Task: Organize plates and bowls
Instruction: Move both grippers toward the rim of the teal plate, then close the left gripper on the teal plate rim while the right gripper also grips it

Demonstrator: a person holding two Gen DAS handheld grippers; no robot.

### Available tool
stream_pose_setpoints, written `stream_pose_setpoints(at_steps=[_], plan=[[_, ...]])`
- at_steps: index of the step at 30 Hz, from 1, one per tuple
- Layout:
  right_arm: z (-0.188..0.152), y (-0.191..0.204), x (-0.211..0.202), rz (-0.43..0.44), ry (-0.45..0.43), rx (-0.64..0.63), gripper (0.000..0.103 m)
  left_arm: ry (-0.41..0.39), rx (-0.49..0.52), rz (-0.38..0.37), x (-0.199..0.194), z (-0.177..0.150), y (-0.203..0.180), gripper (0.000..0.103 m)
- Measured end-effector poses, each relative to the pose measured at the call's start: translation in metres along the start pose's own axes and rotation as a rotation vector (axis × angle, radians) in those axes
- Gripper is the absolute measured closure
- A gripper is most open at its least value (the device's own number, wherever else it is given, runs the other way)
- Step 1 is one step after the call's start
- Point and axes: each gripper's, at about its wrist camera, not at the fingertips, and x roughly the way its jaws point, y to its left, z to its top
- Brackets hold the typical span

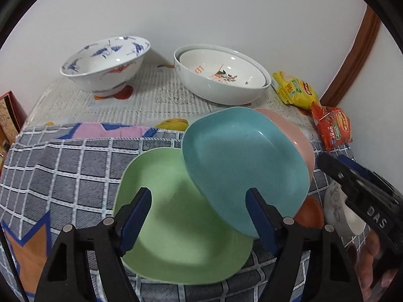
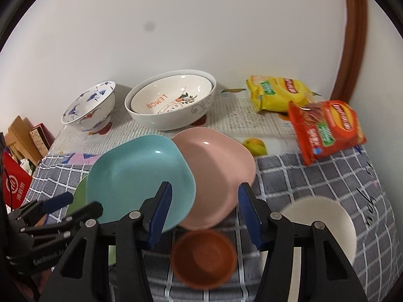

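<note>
Left gripper [image 1: 199, 211] apart over green plate [image 1: 176, 226], nothing clamped. Right gripper [image 2: 204, 206] apart above brown bowl [image 2: 204, 259]. Blue plate [image 1: 241, 161] overlapping green plate, leaning on pink plate [image 2: 216, 176], on checked cloth [image 1: 63, 171].

The tilted square teal plate [image 1: 241, 161] hides most of the pink plate [image 1: 297, 136] and overlaps the flat green plate [image 1: 176, 229]

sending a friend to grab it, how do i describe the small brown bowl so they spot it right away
On the grey checked cloth at the near edge, look just in front of the overlapping blue, pink and green plates. The small brown bowl sits there beside a white bowl; it is the smallest dish and the only terracotta-coloured one.
</note>
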Motion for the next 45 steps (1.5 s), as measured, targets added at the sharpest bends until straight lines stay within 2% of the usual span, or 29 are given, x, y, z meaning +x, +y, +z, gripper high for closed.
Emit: stream_pose_setpoints(at_steps=[11, 14, 16, 17, 18, 20, 23, 25, 27, 32, 45], plan=[[0.013, 0.006, 0.052, 0.060, 0.068, -0.028, 0.051, 0.008, -0.007, 0.017, 0.020, 0.006, -0.003, 0.029], [0.014, 0.008, 0.062, 0.079, 0.087, -0.025, 0.060, -0.001, -0.014, 0.017, 0.022, 0.007, -0.002, 0.038], [0.014, 0.008, 0.067, 0.095, 0.095, -0.020, 0.066, 0.001, -0.020, 0.020, 0.024, 0.008, -0.001, 0.041], [0.013, 0.008, 0.070, 0.101, 0.106, -0.017, 0.072, 0.004, -0.023, 0.018, 0.025, 0.008, 0.000, 0.043], [0.013, 0.009, 0.073, 0.103, 0.116, -0.014, 0.081, 0.010, -0.022, 0.010, 0.026, 0.008, 0.000, 0.048], [0.010, 0.008, 0.074, 0.117, 0.126, -0.003, 0.085, 0.019, -0.014, 0.003, 0.028, 0.007, -0.001, 0.058], [0.006, 0.006, 0.068, 0.136, 0.122, 0.018, 0.091, 0.010, -0.013, -0.004, 0.026, 0.006, -0.001, 0.073], [0.002, 0.004, 0.063, 0.159, 0.135, 0.041, 0.093, 0.007, -0.023, -0.015, 0.024, 0.004, 0.000, 0.077], [-0.002, 0.003, 0.058, 0.146, 0.140, 0.066, 0.093, 0.002, -0.013, -0.014, 0.020, 0.002, -0.001, 0.083], [-0.012, 0.003, 0.037, 0.139, 0.125, 0.089, 0.093, -0.025, -0.006, -0.041, 0.001, -0.002, -0.001, 0.087], [-0.031, 0.026, -0.036, 0.135, 0.072, 0.106, 0.093, -0.068, 0.008, -0.050, -0.057, -0.015, 0.009, 0.087]])
